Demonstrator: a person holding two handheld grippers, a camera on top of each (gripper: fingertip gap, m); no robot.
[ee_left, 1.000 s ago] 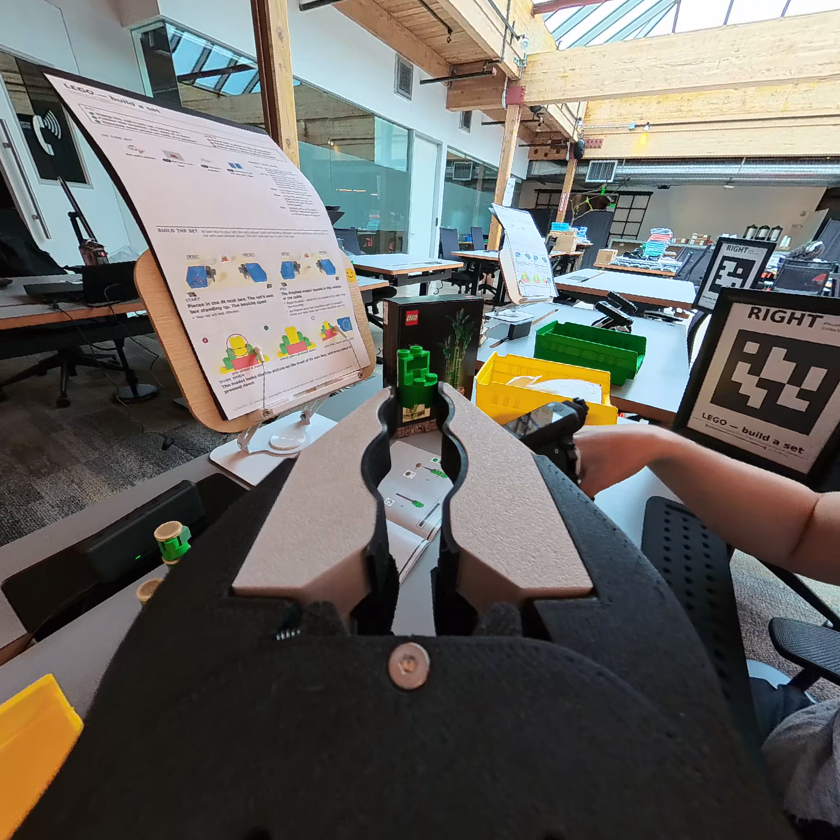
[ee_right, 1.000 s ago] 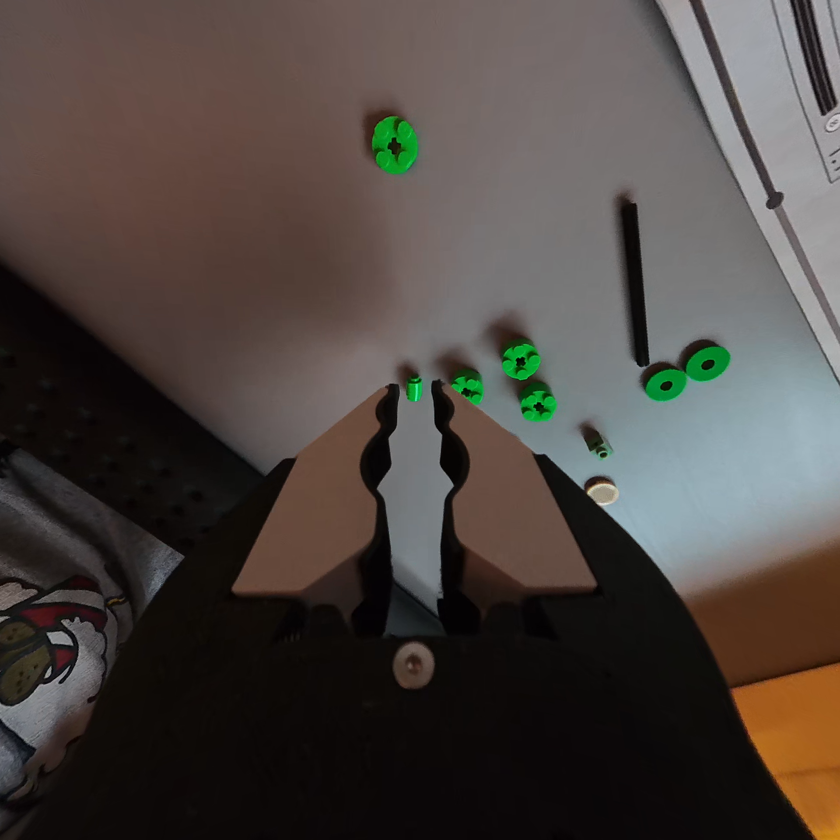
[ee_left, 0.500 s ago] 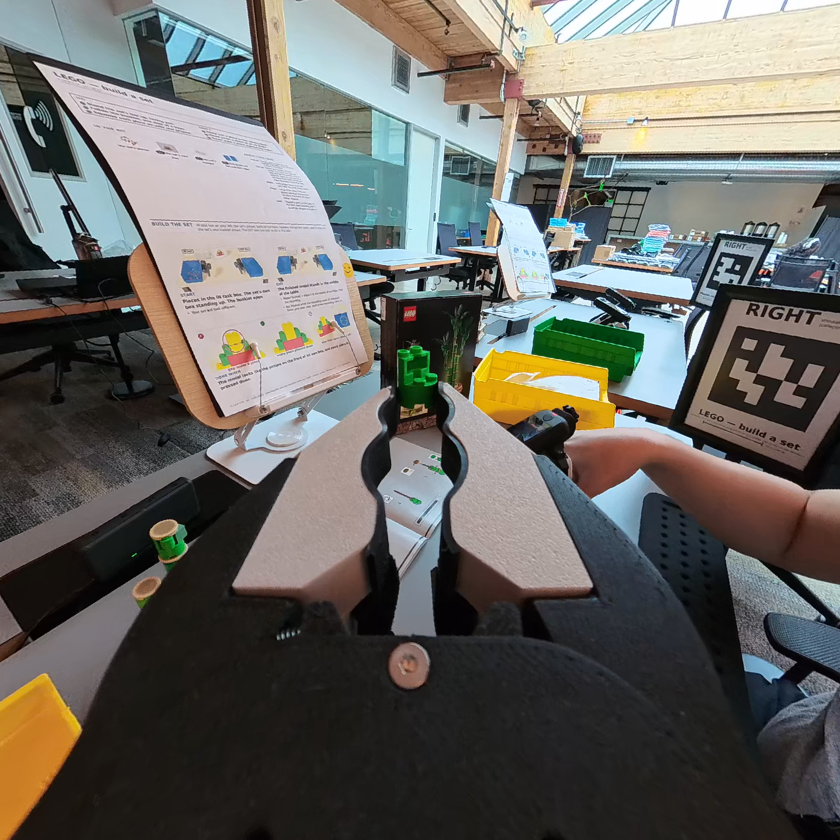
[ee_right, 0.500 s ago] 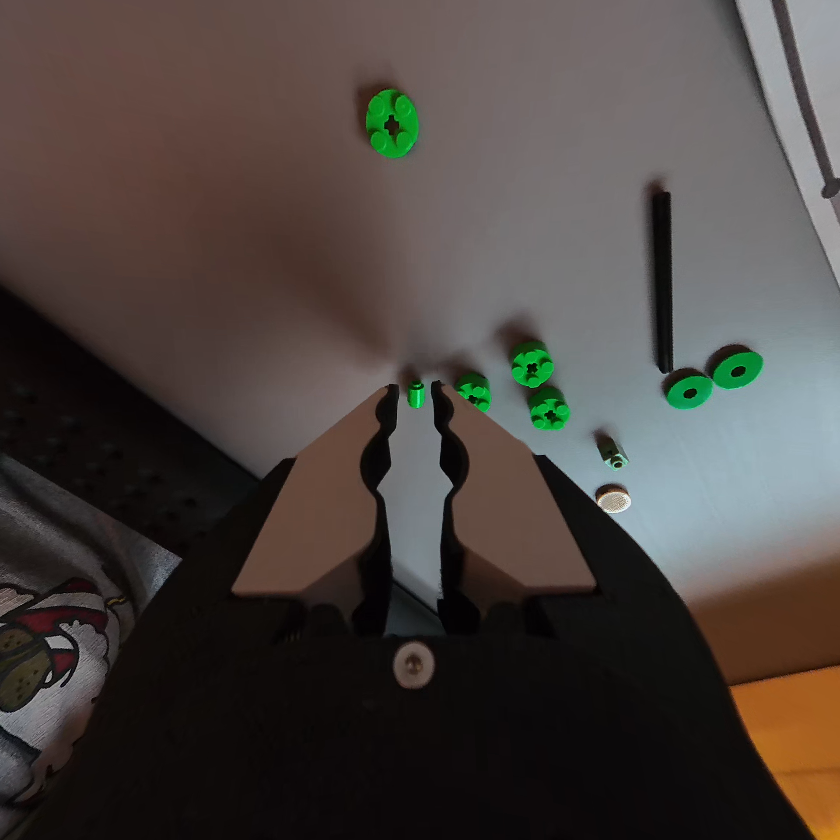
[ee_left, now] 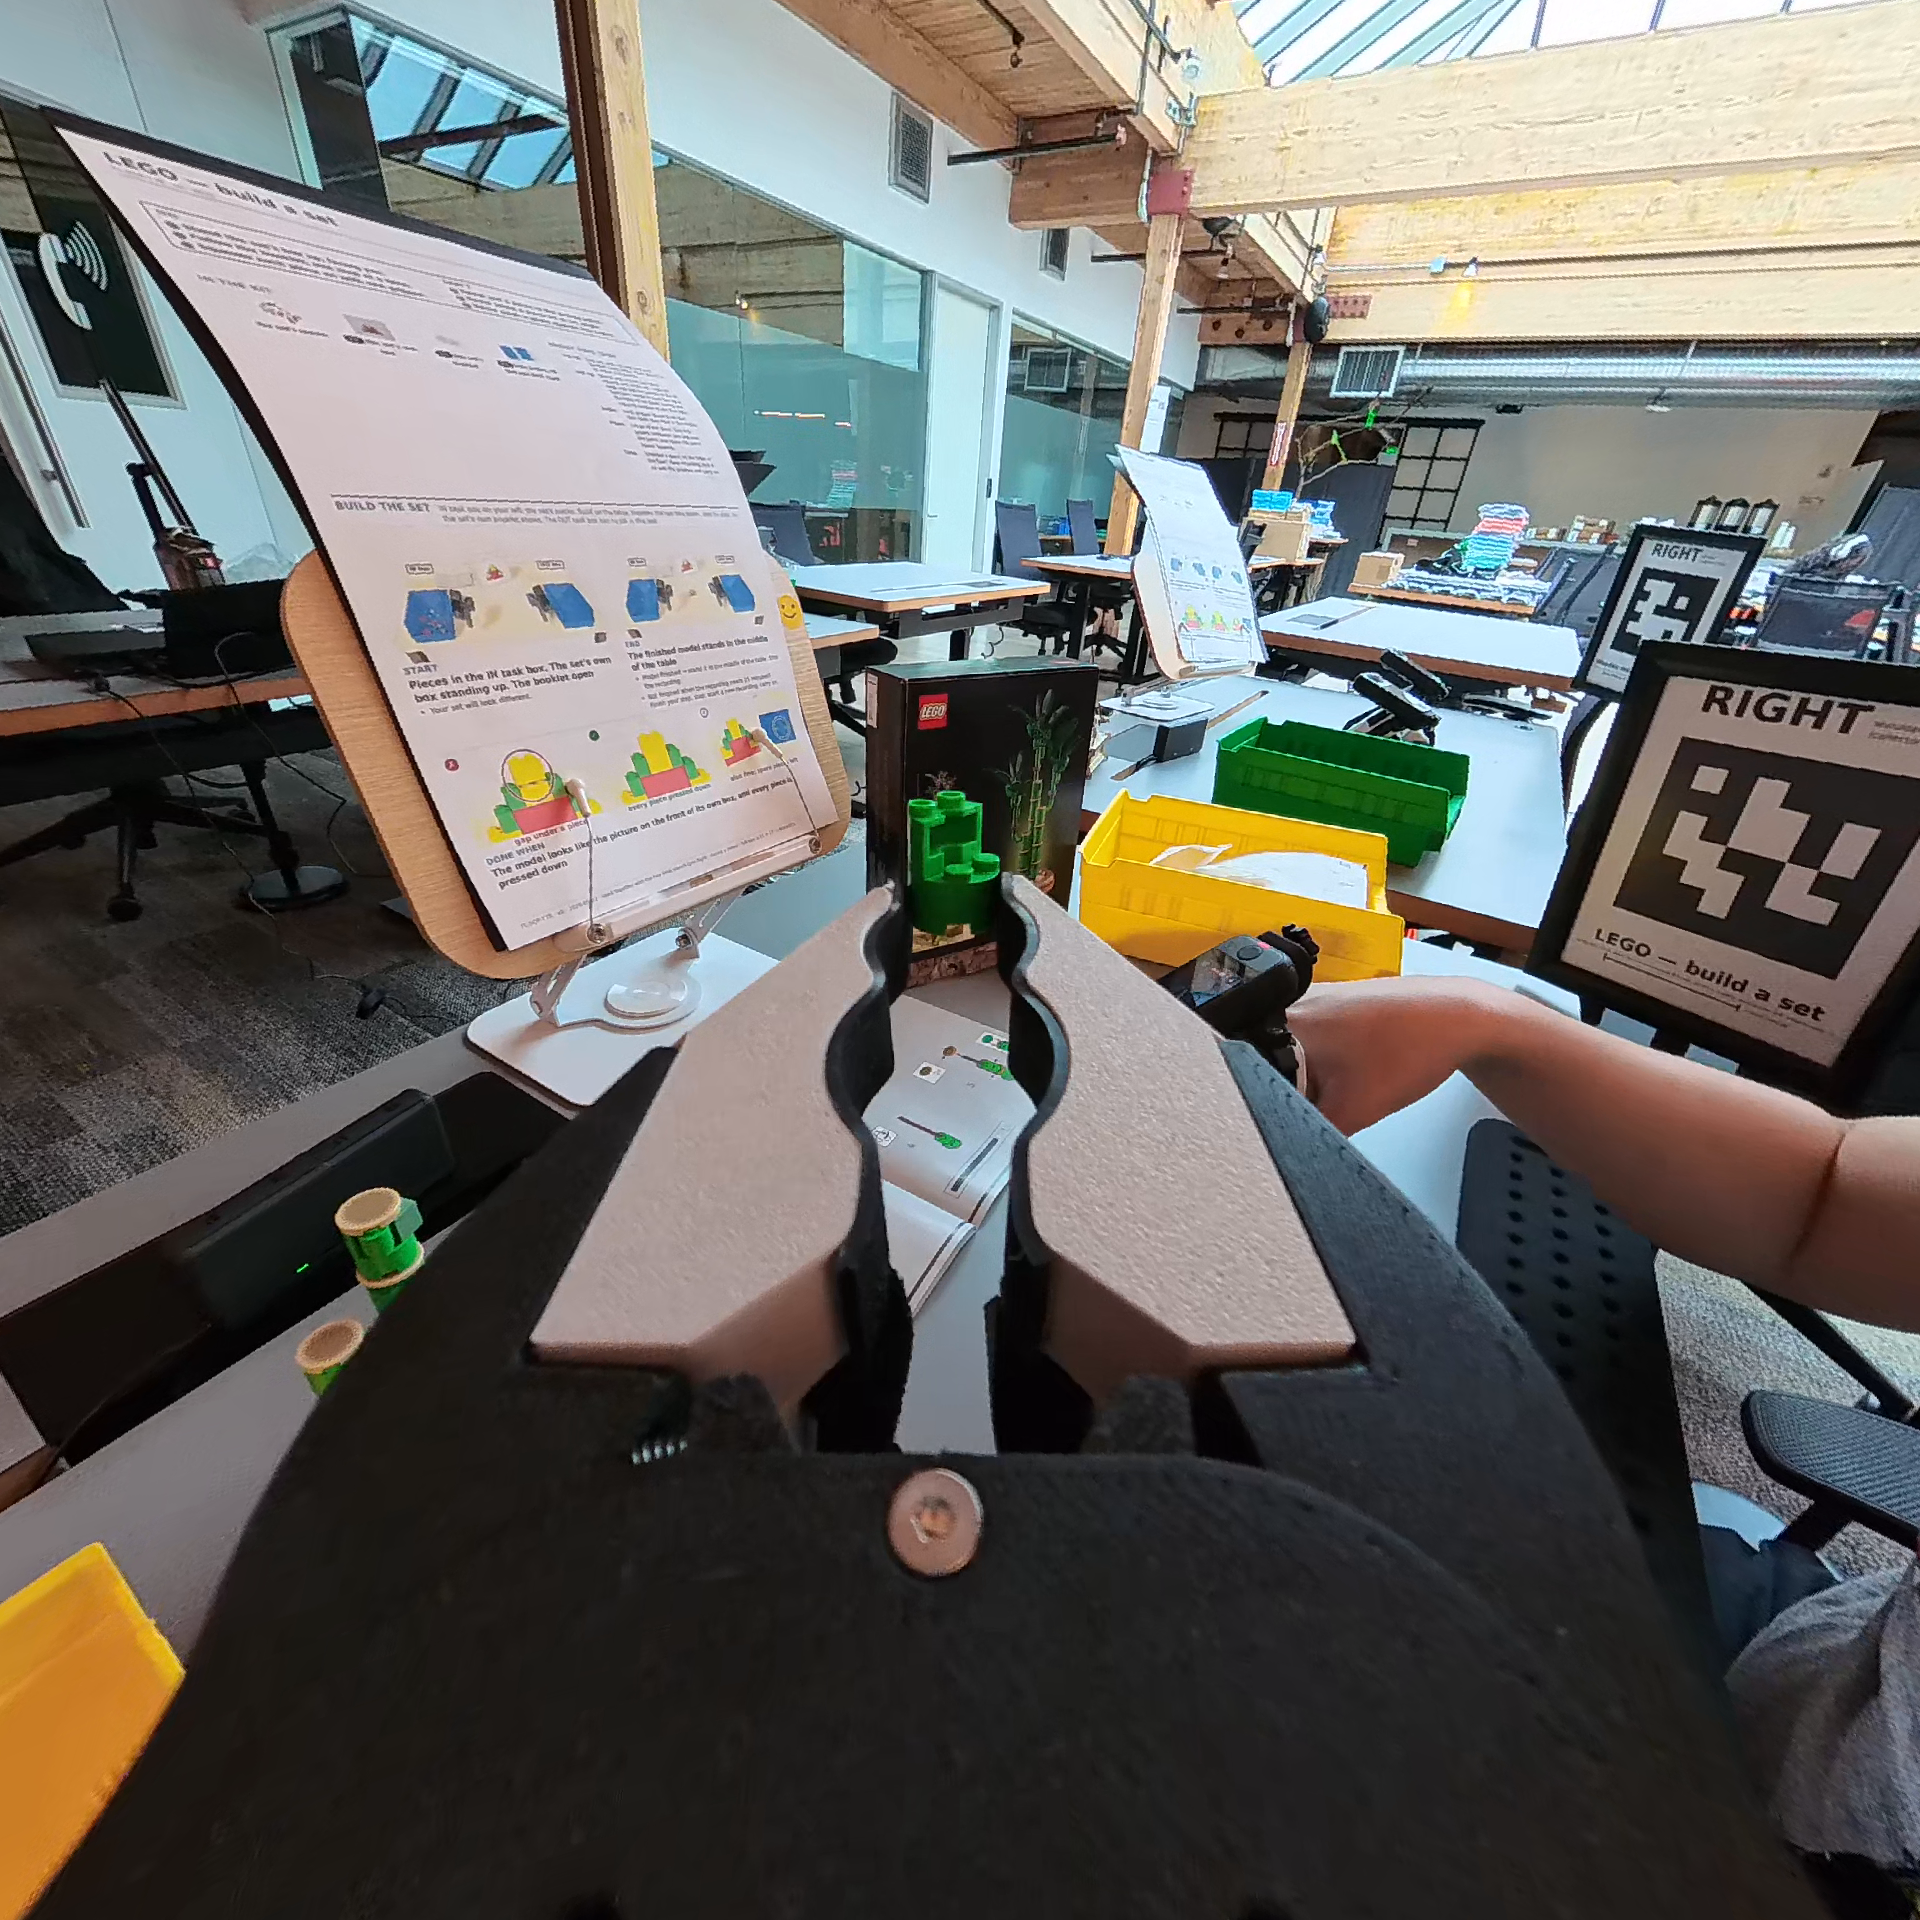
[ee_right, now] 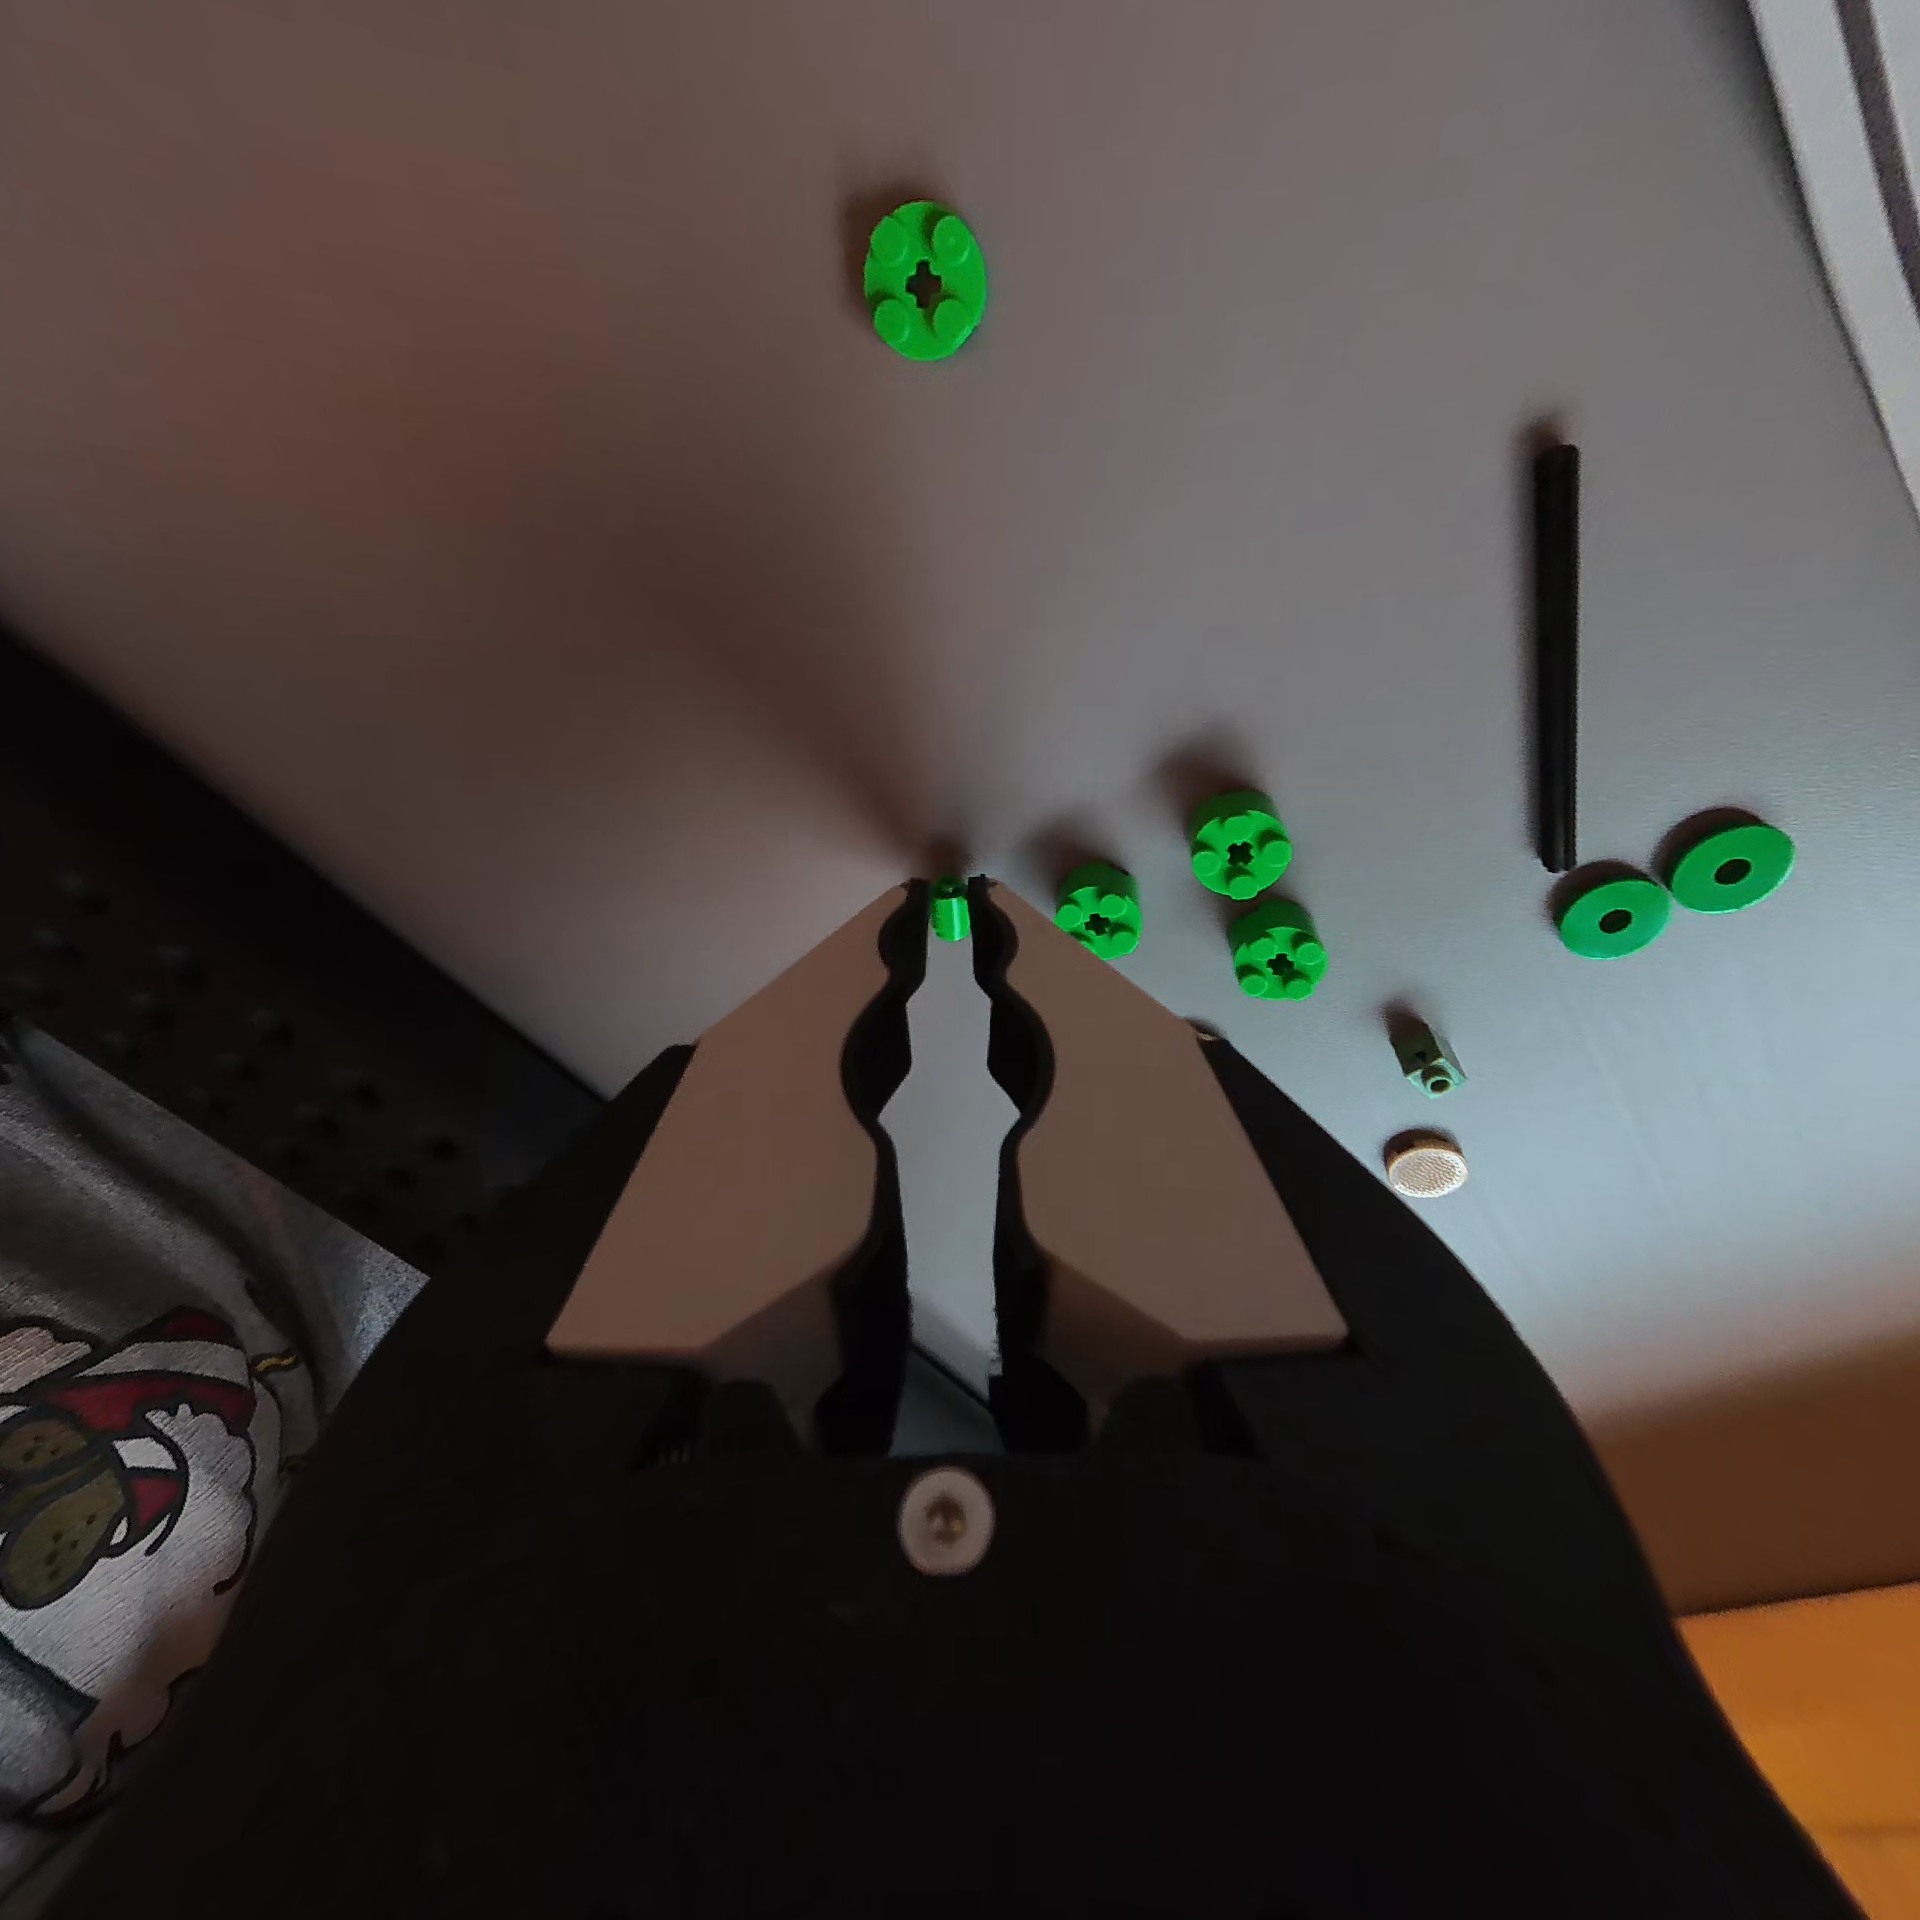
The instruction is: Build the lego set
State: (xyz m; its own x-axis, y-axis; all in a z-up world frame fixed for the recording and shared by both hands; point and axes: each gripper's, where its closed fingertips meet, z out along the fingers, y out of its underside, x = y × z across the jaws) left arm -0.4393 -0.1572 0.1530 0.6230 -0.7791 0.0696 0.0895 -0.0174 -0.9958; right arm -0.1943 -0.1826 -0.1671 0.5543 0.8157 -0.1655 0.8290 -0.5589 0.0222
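Note:
My left gripper is shut on a green stepped lego assembly and holds it up above the table, in front of the set's box. My right gripper points down at the white table, its tips closed on a small green round stud. Beside it lie three green round bricks, a green round plate, a black axle, two flat green discs, a small olive piece and a tan round tile.
An open booklet lies under my left gripper. Two green stalk pieces with tan tops stand at the left. An instruction sheet on a stand, a yellow bin and a framed sign ring the table. A person's arm reaches in from the right. The gap from one gripper's tips to the other's is roughly 40 centimeters. The green round plate is about 9 centimeters from my right fingertips and 35 centimeters from my left. To reach the small olive piece in a straight line is about 9 centimeters for my right fingers, about 45 centimeters for my left.
My right gripper has come down over the small green stud and its jaws have narrowed onto it. My left gripper has stayed nearly still with the green assembly.

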